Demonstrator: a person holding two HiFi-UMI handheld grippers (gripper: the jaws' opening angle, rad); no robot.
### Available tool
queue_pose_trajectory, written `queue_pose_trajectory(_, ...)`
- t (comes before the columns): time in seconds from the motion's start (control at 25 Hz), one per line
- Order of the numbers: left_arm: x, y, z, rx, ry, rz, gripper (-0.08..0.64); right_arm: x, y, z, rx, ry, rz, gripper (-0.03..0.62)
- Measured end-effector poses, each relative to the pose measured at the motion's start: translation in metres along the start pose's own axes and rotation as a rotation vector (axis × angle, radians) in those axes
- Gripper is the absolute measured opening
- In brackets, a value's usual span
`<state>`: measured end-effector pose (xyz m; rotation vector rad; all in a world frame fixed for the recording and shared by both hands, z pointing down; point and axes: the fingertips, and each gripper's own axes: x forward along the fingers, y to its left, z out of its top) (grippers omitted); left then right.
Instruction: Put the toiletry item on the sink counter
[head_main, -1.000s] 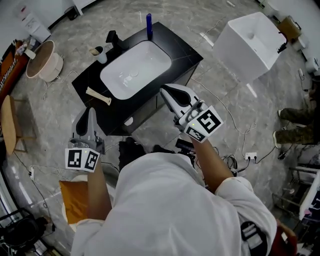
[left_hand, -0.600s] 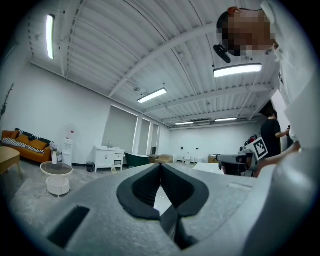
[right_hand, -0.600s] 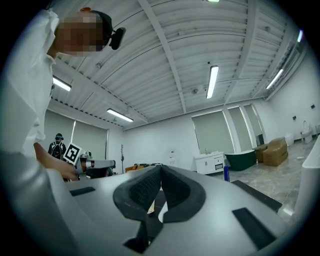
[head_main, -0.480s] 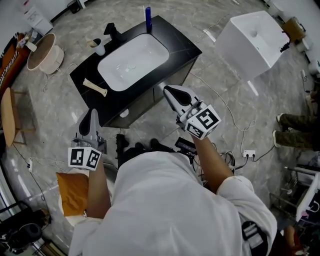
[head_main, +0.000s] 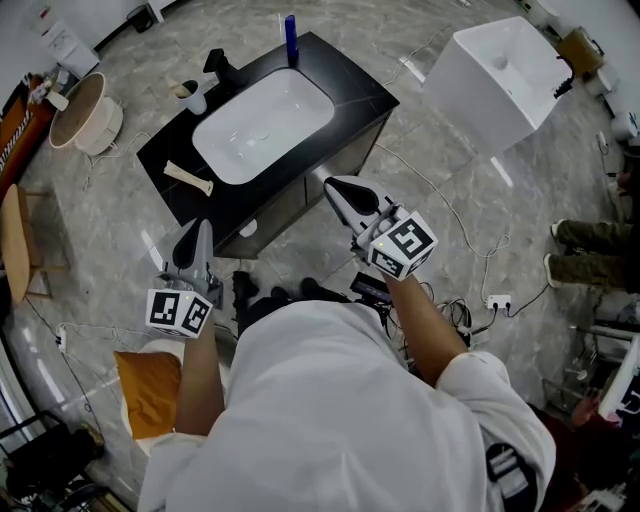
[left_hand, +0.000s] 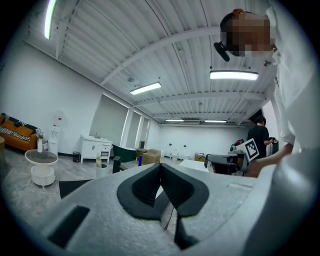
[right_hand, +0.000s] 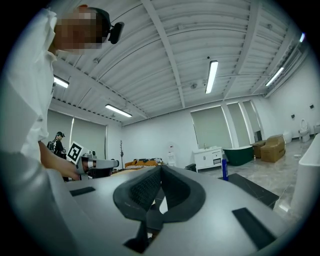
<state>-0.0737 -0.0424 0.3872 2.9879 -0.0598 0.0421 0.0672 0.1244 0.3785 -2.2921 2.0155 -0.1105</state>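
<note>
Fingers (left_hand: 142, 187) of the left gripper (left_hand: 160, 166) are pressed together at their tips with nothing between them. The right gripper (right_hand: 160, 168) matches: its dark pads (right_hand: 142, 192) meet, empty.

From the head view, the left gripper (head_main: 195, 230) and the right gripper (head_main: 331, 184) are both held out level in front of the person, well apart. The near edge of the black sink counter (head_main: 350, 85) lies just beyond both sets of fingertips.

Neither gripper touches the counter. Its white basin (head_main: 262, 125) sits ahead of the fingers, between the two grippers' lines. A pale stick-shaped toiletry item (head_main: 190, 178) lies flat on the counter just ahead of the left fingertips, left of the basin.

Farther from the fingers, past the basin, a blue bottle (head_main: 291, 30) stands upright at the counter's far edge. A white cup (head_main: 196, 98) and a black faucet (head_main: 218, 66) stand near the far left corner.

Well off to the right of the right fingers stands a white square freestanding basin (head_main: 495, 75).
</note>
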Motion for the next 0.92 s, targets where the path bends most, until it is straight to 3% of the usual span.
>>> queue_pose_trajectory(0.44,0.009,0.004,-0.012,-0.024,0.028,-0.026,0.015,0.010,-0.006,-0.010,0.030,0.010,-0.012,0.014)
queue_pose_trajectory(0.68,0.026,0.009,-0.002,-0.044,0.013,-0.046,0.016,0.014,-0.014,-0.009,0.015,0.013,-0.011,0.014)
queue_pose_trajectory(0.92,0.049,0.009,0.014,-0.010,-0.015,-0.080,0.016,0.017,-0.031,0.004,-0.007,-0.010,-0.001,0.014)
